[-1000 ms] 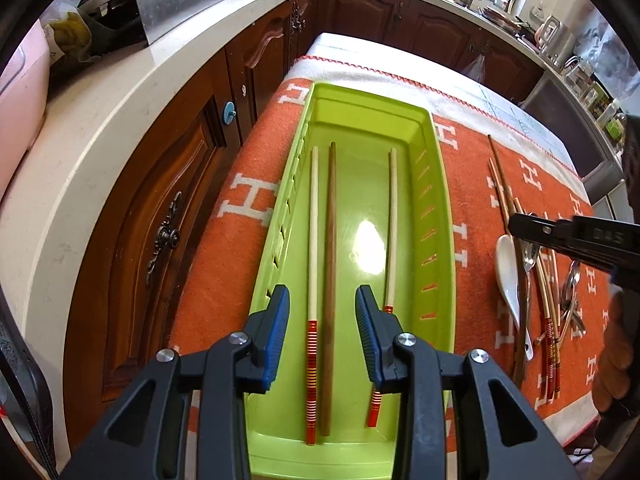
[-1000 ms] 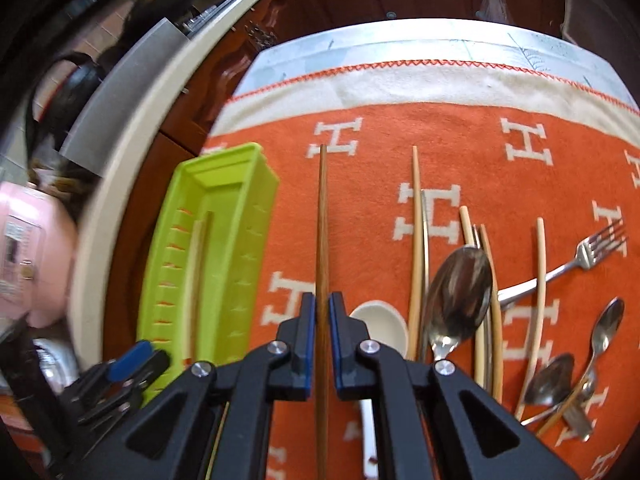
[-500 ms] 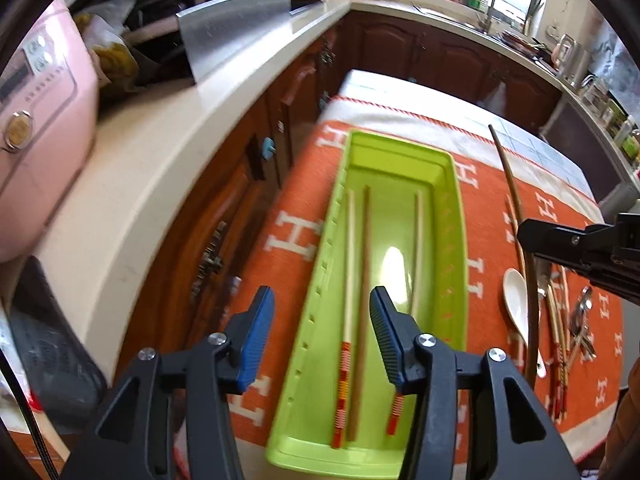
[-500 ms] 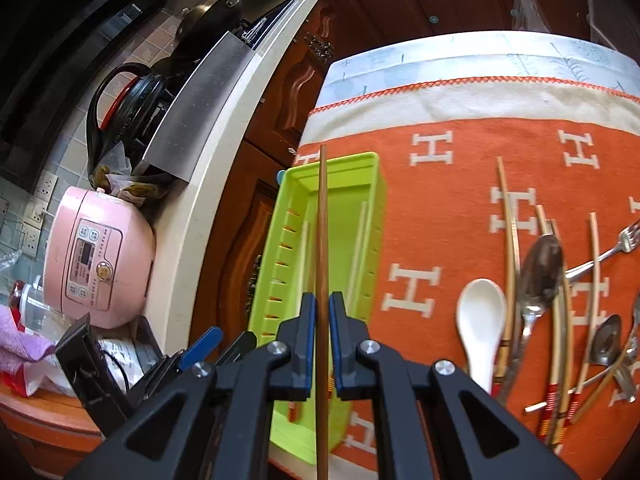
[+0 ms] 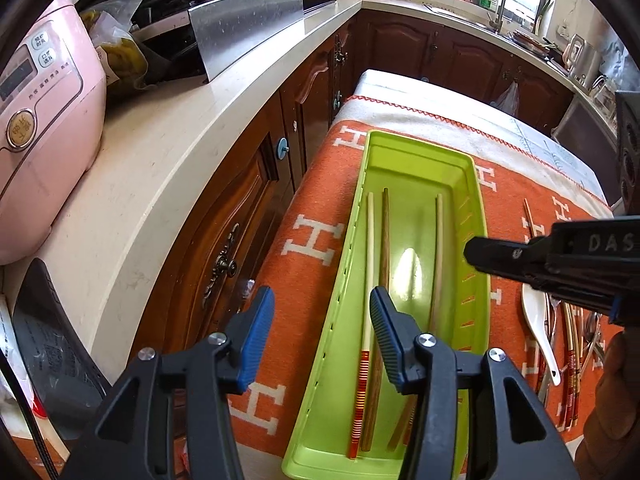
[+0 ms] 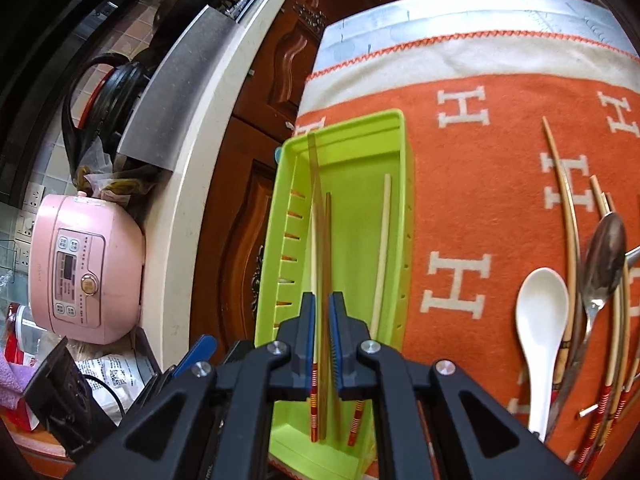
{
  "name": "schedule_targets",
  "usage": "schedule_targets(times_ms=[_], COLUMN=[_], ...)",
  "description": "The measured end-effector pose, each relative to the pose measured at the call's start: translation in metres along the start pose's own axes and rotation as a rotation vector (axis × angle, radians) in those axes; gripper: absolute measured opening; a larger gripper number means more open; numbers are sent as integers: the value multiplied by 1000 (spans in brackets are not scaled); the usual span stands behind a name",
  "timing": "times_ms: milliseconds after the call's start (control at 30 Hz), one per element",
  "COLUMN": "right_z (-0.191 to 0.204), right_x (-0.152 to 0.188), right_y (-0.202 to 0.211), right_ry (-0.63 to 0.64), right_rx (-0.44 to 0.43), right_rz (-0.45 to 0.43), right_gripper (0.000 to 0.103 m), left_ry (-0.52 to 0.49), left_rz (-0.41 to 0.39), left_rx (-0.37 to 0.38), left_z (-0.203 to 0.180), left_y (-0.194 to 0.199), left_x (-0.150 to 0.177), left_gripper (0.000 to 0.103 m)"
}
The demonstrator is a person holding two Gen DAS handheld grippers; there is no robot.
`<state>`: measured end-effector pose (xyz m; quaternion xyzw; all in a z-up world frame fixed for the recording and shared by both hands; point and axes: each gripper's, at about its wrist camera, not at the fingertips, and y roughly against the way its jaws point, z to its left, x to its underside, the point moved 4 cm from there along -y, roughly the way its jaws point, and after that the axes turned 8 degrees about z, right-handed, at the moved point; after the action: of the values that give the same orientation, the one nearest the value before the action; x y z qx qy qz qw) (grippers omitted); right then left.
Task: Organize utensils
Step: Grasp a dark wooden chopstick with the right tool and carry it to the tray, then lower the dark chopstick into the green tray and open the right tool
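Observation:
A lime green tray (image 5: 476,264) (image 6: 360,128) lies on the orange cloth and holds three chopsticks, two pale with red-striped ends (image 5: 368,264) and one dark wooden (image 5: 385,240). My right gripper (image 6: 322,320) is over the tray; a dark wooden chopstick (image 6: 314,176), blurred, stands between its slightly parted pads. In the left wrist view the right gripper's body (image 5: 560,256) shows above the tray's right side. My left gripper (image 5: 320,320) is open and empty over the tray's near left edge.
Right of the tray lie a white ceramic spoon (image 6: 542,312), metal spoons (image 6: 604,256) and several chopsticks (image 6: 564,200). A counter runs along the left with a pink rice cooker (image 5: 36,120) and a steel panel (image 5: 248,28). Wooden cabinets (image 5: 248,216) stand beside the table.
My right gripper carried the dark chopstick left from the cloth to above the tray, and its pads have parted a little. My left gripper drew back and left.

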<state>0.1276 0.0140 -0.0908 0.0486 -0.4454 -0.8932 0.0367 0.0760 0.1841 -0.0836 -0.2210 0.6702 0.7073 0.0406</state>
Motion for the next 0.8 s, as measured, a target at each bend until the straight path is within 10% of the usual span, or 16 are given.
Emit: schedule_targets(times_ms=[800], right_z=[-37], right_x=[66], right_y=[54], right_ry=[183], right_rx=[215], right_rz=[-89], right_gripper=[7], left_ry=[-106], left_rz=[19], left_rx=[78], left_z=[-53], left_y=[15], left_x=[21], left_gripper=[48])
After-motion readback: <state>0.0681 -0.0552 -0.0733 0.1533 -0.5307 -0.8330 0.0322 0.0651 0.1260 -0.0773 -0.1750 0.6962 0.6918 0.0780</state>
